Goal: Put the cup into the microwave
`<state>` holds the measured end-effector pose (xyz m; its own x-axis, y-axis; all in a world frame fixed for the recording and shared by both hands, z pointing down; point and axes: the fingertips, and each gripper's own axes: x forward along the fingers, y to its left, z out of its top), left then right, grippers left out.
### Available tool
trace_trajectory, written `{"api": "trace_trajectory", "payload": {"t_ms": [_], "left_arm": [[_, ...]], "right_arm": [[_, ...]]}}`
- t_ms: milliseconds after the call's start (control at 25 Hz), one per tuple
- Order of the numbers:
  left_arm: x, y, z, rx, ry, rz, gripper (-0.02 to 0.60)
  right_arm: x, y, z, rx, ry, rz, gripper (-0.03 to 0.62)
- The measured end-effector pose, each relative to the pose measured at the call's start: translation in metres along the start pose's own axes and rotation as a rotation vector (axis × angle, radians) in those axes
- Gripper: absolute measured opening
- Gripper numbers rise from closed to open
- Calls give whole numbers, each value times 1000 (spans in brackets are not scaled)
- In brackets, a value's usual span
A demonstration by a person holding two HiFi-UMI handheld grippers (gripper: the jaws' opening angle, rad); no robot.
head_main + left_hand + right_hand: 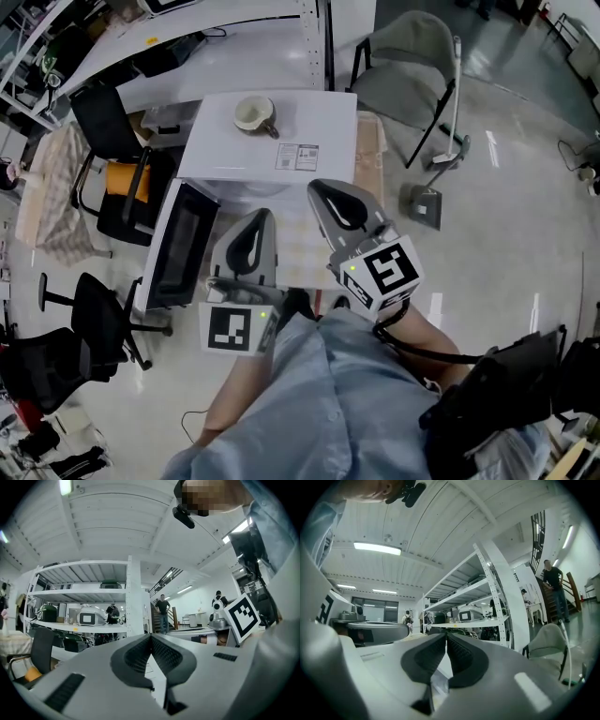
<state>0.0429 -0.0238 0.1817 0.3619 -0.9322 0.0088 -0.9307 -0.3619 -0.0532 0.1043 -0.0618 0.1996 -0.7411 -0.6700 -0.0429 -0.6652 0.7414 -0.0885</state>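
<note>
White cup (253, 113) rests on top of the microwave (314, 127) in the head view, its door (178, 248) swung open. Left gripper view: the left gripper (151, 637) has its jaws together, empty. Right gripper view: the right gripper (446, 635) is likewise closed on nothing.

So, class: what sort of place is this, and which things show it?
Probably a lab or workshop hall: tall white metal shelving racks holding equipment, black wheeled office chairs, a glossy grey floor.
</note>
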Motion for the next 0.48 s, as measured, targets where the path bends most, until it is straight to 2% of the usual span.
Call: {"api": "trace_trajectory", "payload": {"t_ms": [200, 480], "left_arm": [[18, 16, -8, -28, 18, -30, 5], [42, 64, -16, -59, 32, -15, 5]], "right_arm": [[25, -9, -3, -5, 30, -16, 12], [78, -19, -9, -33, 68, -29, 18]]}}
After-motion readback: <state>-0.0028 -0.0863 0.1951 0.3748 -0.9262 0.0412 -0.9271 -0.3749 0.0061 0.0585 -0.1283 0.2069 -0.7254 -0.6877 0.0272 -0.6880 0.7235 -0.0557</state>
